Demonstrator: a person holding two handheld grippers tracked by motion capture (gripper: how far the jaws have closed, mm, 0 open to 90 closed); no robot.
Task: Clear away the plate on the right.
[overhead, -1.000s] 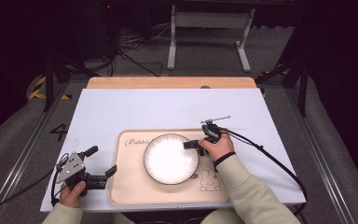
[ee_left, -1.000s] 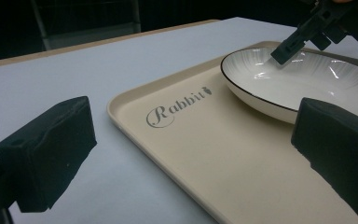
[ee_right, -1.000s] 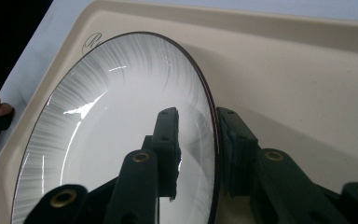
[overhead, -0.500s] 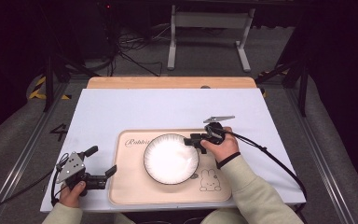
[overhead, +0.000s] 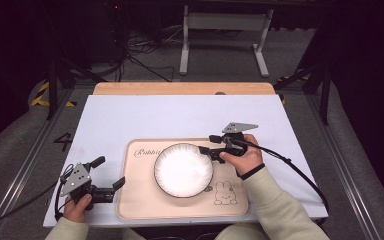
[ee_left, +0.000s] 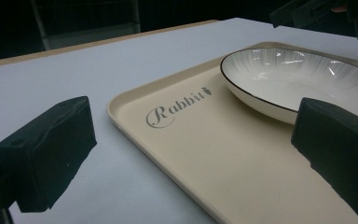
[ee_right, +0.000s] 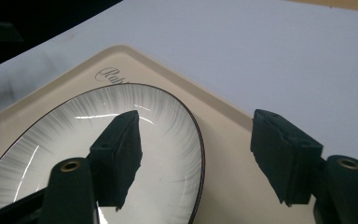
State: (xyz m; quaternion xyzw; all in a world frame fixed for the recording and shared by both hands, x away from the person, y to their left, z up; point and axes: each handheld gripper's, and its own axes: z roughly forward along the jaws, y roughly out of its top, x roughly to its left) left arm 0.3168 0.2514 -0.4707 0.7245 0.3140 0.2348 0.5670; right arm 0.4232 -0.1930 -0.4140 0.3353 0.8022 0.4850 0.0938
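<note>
The white plate (overhead: pixel 183 169) sits on the beige rabbit tray (overhead: pixel 140 200) on the desk (overhead: pixel 145 115). The right claw (overhead: pixel 209 143) gapes open astride the plate's rim, likely lined up to pinch it. The right gripper view shows one jaw over the bowl, one outside. The left claw (overhead: pixel 109 173) is open at the tray's left edge.

I see a white-topped table (overhead: pixel 145 120) on grey floor (overhead: pixel 220 55); a metal stand (overhead: pixel 223 22) and what may be cables (overhead: pixel 130 47) sit in darkness.
</note>
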